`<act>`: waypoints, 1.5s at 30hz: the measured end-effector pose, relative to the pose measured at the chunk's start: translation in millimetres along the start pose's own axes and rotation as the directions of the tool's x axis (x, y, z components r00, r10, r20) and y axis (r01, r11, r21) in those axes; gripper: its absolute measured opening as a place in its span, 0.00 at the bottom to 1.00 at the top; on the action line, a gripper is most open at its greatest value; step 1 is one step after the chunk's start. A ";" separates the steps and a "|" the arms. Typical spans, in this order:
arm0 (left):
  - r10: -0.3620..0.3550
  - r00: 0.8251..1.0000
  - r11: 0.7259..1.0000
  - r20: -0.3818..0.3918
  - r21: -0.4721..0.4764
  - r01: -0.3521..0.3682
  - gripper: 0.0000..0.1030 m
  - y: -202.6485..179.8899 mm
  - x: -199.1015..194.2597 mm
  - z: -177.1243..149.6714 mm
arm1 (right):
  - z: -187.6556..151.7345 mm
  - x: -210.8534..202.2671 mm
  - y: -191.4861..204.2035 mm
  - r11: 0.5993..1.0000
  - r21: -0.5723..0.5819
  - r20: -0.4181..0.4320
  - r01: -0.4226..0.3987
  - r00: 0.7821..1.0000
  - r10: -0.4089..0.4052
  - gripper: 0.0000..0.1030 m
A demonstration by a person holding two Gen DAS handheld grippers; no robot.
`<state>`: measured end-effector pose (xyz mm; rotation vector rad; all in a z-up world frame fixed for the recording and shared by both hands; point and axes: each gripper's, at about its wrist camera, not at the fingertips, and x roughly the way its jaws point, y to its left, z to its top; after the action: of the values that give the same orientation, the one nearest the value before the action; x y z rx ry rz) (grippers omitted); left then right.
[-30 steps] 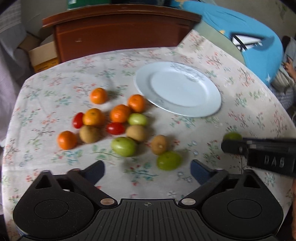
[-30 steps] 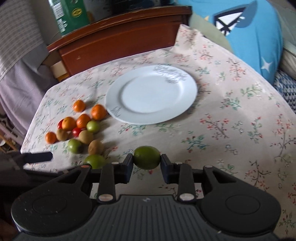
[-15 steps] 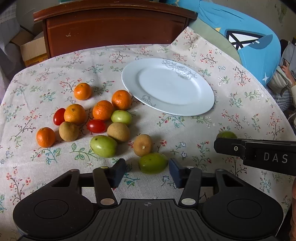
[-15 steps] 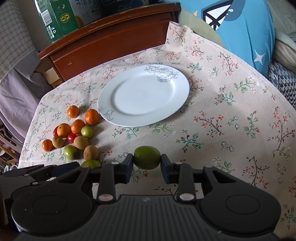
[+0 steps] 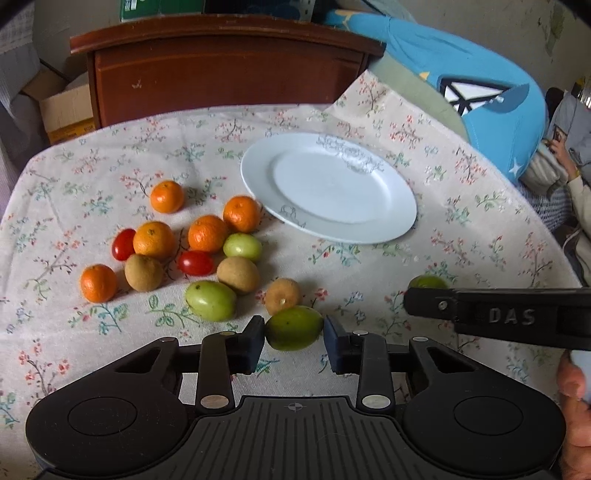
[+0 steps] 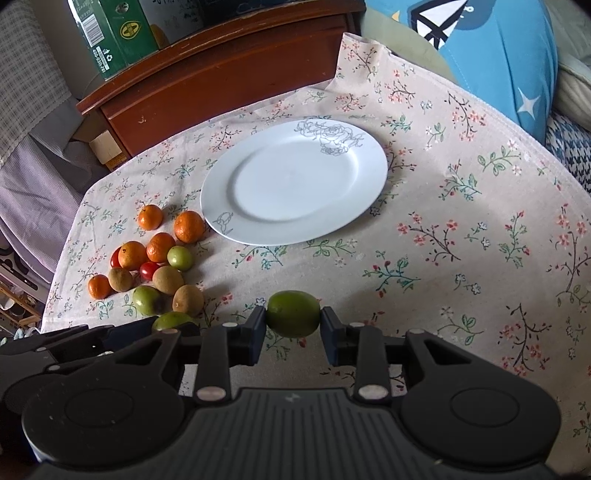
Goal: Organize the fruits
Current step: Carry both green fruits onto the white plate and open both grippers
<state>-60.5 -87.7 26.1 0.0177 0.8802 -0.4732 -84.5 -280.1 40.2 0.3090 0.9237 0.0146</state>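
A green fruit (image 5: 294,326) lies on the flowered tablecloth between the pads of my left gripper (image 5: 294,332). Its jaws are closing and both pads touch the fruit's sides. My right gripper (image 6: 293,325) is shut on another green fruit (image 6: 293,313), held just above the cloth. That gripper also juts in from the right of the left wrist view. An empty white plate (image 5: 328,186) (image 6: 293,181) sits further back. Left of it lie several oranges (image 5: 207,233), two cherry tomatoes (image 5: 195,263), brown fruits (image 5: 238,274) and green fruits (image 5: 210,300).
A wooden cabinet (image 5: 221,70) stands behind the table, with a cardboard box (image 5: 66,110) to its left and a green carton (image 6: 114,33) on top. A blue cushion (image 5: 480,96) borders the far right. A person's sleeve (image 5: 580,192) shows at the right edge.
My left gripper's jaws have come in from wide apart to the sides of the green fruit, and it has moved closer to it. The right gripper has kept its fruit and its place.
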 end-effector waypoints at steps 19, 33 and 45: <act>-0.034 0.994 0.999 0.105 0.026 0.032 0.31 9.6 -12.3 60.4 | 39.1 -6.1 8.1 0.996 -0.027 0.108 -0.082 0.991 0.084 0.31; -0.077 0.996 0.994 0.055 0.077 0.072 0.31 10.4 44.6 90.1 | 70.9 41.3 -14.2 0.998 0.034 0.066 -0.054 0.997 0.052 0.31; -0.090 0.996 0.993 0.026 0.081 0.088 0.31 9.1 72.4 91.7 | 76.5 66.7 -23.4 0.995 0.097 0.019 -0.036 0.999 0.034 0.31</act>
<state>50.0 -126.8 29.6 0.0447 0.8351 -0.5908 13.3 -312.5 24.7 0.4156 0.9033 -0.0008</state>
